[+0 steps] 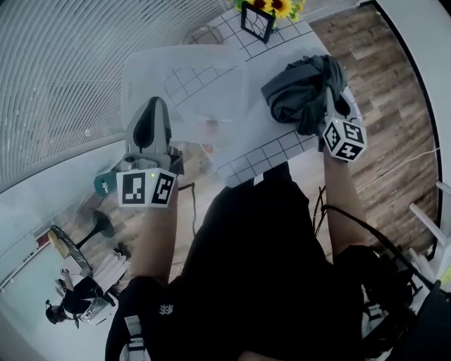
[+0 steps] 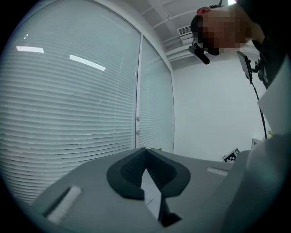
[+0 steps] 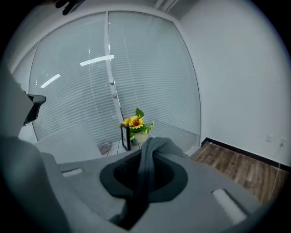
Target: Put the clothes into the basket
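Bunching into a dark grey heap, the clothes (image 1: 299, 92) sit pinched in the closed right gripper (image 3: 140, 179) over the tiled table (image 1: 264, 158), just beside the translucent basket (image 1: 204, 70). The left gripper (image 2: 146, 182) is clamped on the basket's left edge.

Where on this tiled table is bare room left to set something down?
The tiled table is bare at its near edge, between the translucent basket and the grey clothes. A narrow strip lies left of the sunflower pot. Elsewhere is crowded.
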Demonstrator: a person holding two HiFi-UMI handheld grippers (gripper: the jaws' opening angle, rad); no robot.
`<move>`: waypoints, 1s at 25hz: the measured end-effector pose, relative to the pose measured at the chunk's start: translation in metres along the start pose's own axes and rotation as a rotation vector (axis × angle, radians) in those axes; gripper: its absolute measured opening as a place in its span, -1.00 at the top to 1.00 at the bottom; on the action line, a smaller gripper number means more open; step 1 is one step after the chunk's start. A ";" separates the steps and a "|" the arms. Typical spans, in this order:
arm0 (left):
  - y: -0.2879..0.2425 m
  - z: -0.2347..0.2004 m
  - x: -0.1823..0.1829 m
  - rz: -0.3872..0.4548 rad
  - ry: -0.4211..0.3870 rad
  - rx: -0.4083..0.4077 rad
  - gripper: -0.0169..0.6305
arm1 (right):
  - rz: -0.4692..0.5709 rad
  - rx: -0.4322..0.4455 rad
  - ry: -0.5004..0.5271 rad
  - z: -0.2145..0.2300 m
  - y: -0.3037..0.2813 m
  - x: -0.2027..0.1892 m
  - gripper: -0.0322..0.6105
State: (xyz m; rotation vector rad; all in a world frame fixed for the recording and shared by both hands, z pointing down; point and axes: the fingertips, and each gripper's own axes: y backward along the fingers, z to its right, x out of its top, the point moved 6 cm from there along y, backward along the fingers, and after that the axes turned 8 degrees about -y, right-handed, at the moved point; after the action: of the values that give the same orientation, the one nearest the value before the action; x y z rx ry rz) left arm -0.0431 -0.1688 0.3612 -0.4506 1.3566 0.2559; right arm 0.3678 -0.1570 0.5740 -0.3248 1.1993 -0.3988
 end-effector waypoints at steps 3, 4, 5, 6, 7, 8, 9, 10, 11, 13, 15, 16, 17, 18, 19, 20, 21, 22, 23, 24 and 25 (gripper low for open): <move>0.006 -0.005 0.007 0.021 0.000 -0.007 0.93 | 0.040 0.015 0.012 -0.012 0.010 0.016 0.79; 0.009 -0.006 0.009 0.028 0.000 -0.011 0.93 | 0.053 0.019 0.018 -0.016 0.014 0.022 0.79; 0.011 -0.007 0.011 0.035 0.000 -0.014 0.93 | 0.065 0.023 0.024 -0.020 0.018 0.027 0.79; 0.014 -0.008 0.012 0.041 0.001 -0.015 0.93 | 0.074 0.028 0.030 -0.025 0.021 0.031 0.79; 0.017 -0.009 0.014 0.047 0.000 -0.016 0.93 | 0.082 0.033 0.035 -0.029 0.025 0.035 0.79; 0.019 -0.010 0.016 0.053 0.000 -0.016 0.93 | 0.089 0.038 0.040 -0.033 0.029 0.039 0.79; 0.022 -0.012 0.017 0.060 0.001 -0.016 0.93 | 0.094 0.043 0.046 -0.036 0.032 0.043 0.79; 0.023 -0.013 0.019 0.067 0.005 -0.016 0.93 | 0.097 0.049 0.052 -0.040 0.036 0.047 0.79; 0.025 -0.014 0.020 0.074 0.012 -0.016 0.93 | 0.099 0.056 0.058 -0.043 0.038 0.051 0.79; 0.028 -0.016 0.024 0.088 0.028 -0.016 0.93 | 0.099 0.068 0.068 -0.050 0.044 0.057 0.79; 0.032 -0.016 0.028 0.101 0.035 -0.020 0.93 | 0.103 0.079 0.077 -0.058 0.050 0.062 0.79; 0.033 -0.016 0.029 0.107 0.038 -0.023 0.93 | 0.107 0.085 0.081 -0.061 0.053 0.065 0.79; 0.035 -0.016 0.031 0.114 0.040 -0.025 0.93 | 0.113 0.091 0.087 -0.065 0.056 0.069 0.79; 0.036 -0.016 0.033 0.122 0.043 -0.026 0.93 | 0.119 0.097 0.092 -0.068 0.058 0.073 0.79; 0.037 -0.017 0.034 0.130 0.047 -0.026 0.93 | 0.125 0.104 0.097 -0.072 0.060 0.078 0.79; 0.038 -0.018 0.036 0.138 0.052 -0.026 0.93 | 0.130 0.111 0.100 -0.075 0.062 0.081 0.79; 0.039 -0.018 0.037 0.146 0.057 -0.026 0.93 | 0.135 0.116 0.104 -0.079 0.063 0.085 0.79; 0.040 -0.019 0.038 0.151 0.061 -0.027 0.93 | 0.139 0.120 0.107 -0.082 0.065 0.088 0.79; 0.042 -0.019 0.039 0.155 0.065 -0.028 0.93 | 0.143 0.123 0.111 -0.085 0.068 0.091 0.79; 0.043 -0.019 0.040 0.159 0.068 -0.028 0.93 | 0.147 0.125 0.114 -0.088 0.070 0.094 0.79; 0.045 -0.020 0.041 0.163 0.071 -0.029 0.93 | 0.153 0.127 0.117 -0.092 0.072 0.097 0.79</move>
State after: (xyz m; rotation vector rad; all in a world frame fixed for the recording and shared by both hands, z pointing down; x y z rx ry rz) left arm -0.0718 -0.1414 0.3107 -0.3766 1.4623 0.3974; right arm 0.3204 -0.1411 0.4310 -0.0997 1.2975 -0.3630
